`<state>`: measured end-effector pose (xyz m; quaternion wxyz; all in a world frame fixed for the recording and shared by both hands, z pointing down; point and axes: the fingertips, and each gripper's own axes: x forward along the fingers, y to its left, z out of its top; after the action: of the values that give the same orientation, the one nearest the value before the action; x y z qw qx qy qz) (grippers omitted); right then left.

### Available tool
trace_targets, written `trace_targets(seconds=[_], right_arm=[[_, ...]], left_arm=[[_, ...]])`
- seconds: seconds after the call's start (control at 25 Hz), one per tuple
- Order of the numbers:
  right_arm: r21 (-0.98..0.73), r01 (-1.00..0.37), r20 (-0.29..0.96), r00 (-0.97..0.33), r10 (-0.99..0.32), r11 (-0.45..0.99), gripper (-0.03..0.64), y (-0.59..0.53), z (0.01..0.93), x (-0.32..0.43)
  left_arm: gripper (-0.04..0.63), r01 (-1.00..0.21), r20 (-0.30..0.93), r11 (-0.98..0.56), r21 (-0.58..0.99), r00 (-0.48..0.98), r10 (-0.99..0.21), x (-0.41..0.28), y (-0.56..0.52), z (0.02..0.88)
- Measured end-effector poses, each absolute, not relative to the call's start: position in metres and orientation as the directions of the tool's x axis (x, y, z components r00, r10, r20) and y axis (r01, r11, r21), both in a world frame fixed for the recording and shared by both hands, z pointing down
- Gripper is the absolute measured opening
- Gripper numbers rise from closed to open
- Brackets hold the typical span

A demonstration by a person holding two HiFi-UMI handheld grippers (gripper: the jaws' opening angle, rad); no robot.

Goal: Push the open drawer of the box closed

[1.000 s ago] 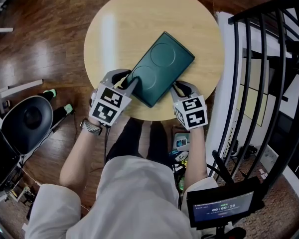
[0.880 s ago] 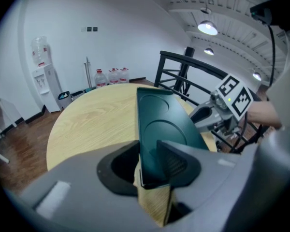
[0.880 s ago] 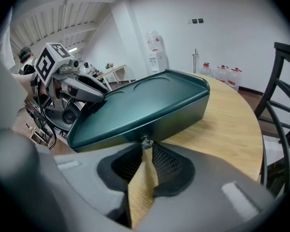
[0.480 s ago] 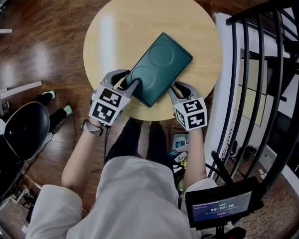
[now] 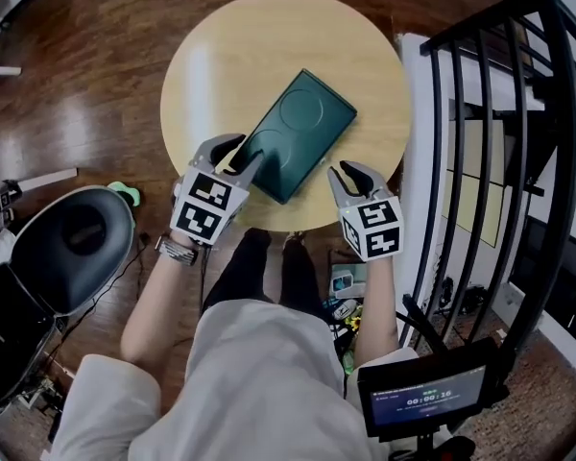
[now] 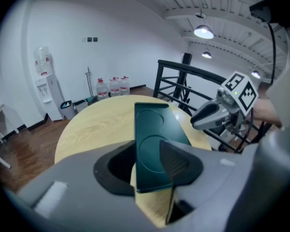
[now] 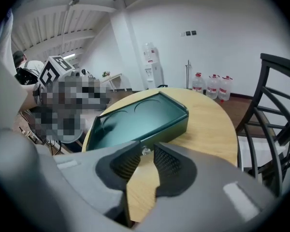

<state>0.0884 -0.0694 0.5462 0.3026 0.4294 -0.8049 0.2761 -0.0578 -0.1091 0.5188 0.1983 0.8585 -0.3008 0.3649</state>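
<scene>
Two grippers, both with jaws just opened wider. On the left gripper (image 6: 144, 166), jaws spread broad around the near end of the dark green, flat rectangular box (image 5: 296, 134), pads off its sides, nothing clamped. On the right gripper (image 7: 146, 166), ribbed grey jaws parted by a narrow gap, only bare counter between them, the box just ahead and untouched.

Against a second ago: right gripper no longer up against the box's near long side, now drawn back toward the counter's edge. Left gripper at the same near corner as before, only looser. No drawer front seen sticking out of any side, so probably flush already and the push done, though the seam itself too fine to make out. Consistent with a release after the push.

Box: smooth, faintly glossy shell with rounded corners, a raised rim and two shallow circles pressed into the top. Lying diagonally toward the near right of the round, pale wood-grain counter (image 5: 230, 56). Likely hard and slick, prone to sliding under a push unless braced.

Beyond: glossy dark wooden floor (image 5: 77, 84), and black metal railing (image 5: 480, 161) at the right.
</scene>
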Motion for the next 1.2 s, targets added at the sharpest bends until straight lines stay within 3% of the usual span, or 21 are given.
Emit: trace_targets(seconds=[0.72,1.2], right_arm=[[-0.066,-0.906,0.467,-0.398,-0.790,0.418,0.063,-0.077,0.376,0.083],[0.046,-0.914,0.284,-0.375,-0.882,0.403,0.005,-0.089,0.281,0.071]], left_arm=[[0.075,-0.677,0.529,-0.732,0.074,0.649,-0.547,-0.033,-0.097,0.403],[0.010,-0.710,0.230,-0.700,-0.080,0.670,-0.706,-0.042,-0.107,0.298]])
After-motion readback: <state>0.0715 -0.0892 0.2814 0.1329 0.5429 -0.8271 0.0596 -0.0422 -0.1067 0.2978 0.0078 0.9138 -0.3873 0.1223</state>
